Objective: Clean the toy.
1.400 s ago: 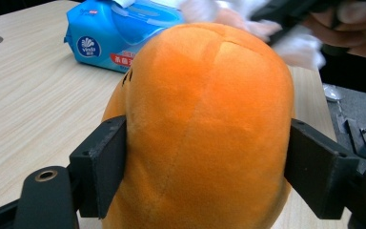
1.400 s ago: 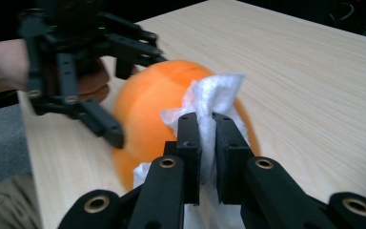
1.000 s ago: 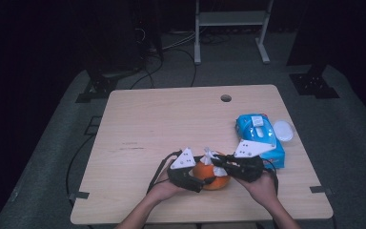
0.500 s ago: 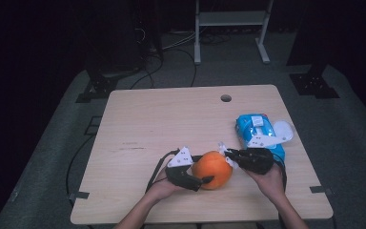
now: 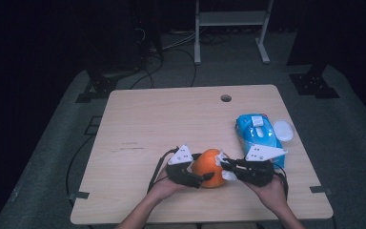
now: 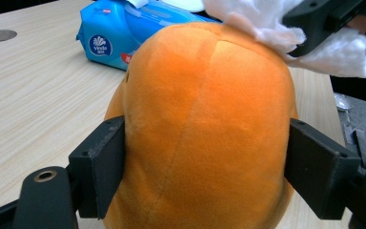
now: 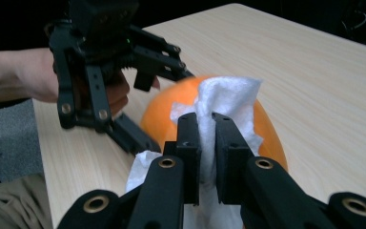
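1. Orange plush ball (image 5: 208, 167) sits on the worktop (image 5: 171, 124) near the person's edge, between the two hands; roundish, no clear long axis, a seam runs up its face in the left gripper view (image 6: 205, 124).
2. Left tongs (image 5: 201, 178) clamp the ball from both sides, pads pressed into the plush (image 6: 102, 167), pinning it low against the worktop.
3. Right tongs (image 5: 225, 167) are narrow, pinching a white tissue (image 7: 226, 102); the wad lies on the ball's upper right side, touching it (image 5: 221, 160).
4. Key relation: the ball lies directly ahead of the right tongs, left of them in the high view; the tissue is already on the surface, so the next wipe stroke likely runs across the top toward the left tongs.
5. Right hand (image 5: 271, 193) does the wiping, left hand (image 5: 164, 188) only steadies.
6. Blue wipes pack (image 5: 256, 133) lies just behind the right tongs, long axis pointing away from the person; a white lid (image 5: 283, 130) is beside it.
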A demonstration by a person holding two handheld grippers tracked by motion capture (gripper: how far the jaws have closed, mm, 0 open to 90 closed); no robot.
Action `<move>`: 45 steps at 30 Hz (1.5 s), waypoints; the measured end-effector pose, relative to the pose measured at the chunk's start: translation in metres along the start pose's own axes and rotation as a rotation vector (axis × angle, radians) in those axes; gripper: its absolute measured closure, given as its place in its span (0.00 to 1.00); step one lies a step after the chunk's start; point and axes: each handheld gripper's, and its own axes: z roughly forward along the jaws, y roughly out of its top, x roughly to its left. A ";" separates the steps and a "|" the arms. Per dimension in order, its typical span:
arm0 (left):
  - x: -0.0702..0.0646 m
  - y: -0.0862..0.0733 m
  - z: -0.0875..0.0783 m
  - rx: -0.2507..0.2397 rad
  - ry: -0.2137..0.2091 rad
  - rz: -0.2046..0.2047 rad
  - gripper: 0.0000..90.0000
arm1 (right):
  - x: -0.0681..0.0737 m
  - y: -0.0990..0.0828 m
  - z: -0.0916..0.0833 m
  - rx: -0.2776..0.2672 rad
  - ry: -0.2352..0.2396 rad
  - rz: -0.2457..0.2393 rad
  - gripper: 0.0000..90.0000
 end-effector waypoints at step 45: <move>-0.007 0.000 0.009 0.026 -0.040 0.089 0.23 | -0.017 0.009 0.005 -0.003 -0.029 -0.010 0.90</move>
